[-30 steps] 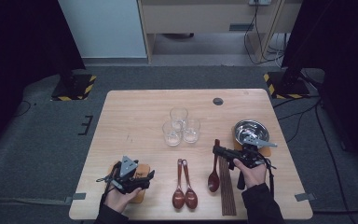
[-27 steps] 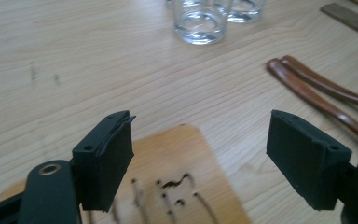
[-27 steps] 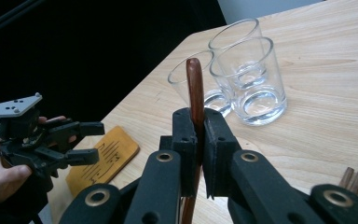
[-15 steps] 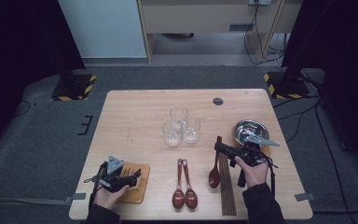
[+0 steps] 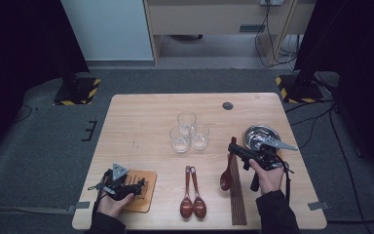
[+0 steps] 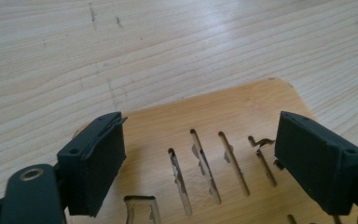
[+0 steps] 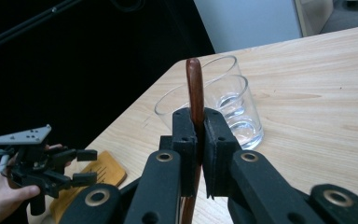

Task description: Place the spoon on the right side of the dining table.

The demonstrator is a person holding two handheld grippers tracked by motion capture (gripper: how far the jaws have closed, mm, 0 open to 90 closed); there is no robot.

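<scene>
Since the earlier frame the left gripper (image 5: 135, 186) has slid left and nearer along the wooden trivet (image 5: 143, 195) at the table's (image 5: 141, 122) near left corner; its jaws have just been opening and are now standing spread over the slotted board, gripping nothing. The right gripper (image 7: 196, 140) is pinching a dark red-brown wooden spoon (image 5: 227, 173) by its handle, its long axis running near to far, bowl toward the near edge, right of the glasses (image 5: 189, 130).
</scene>
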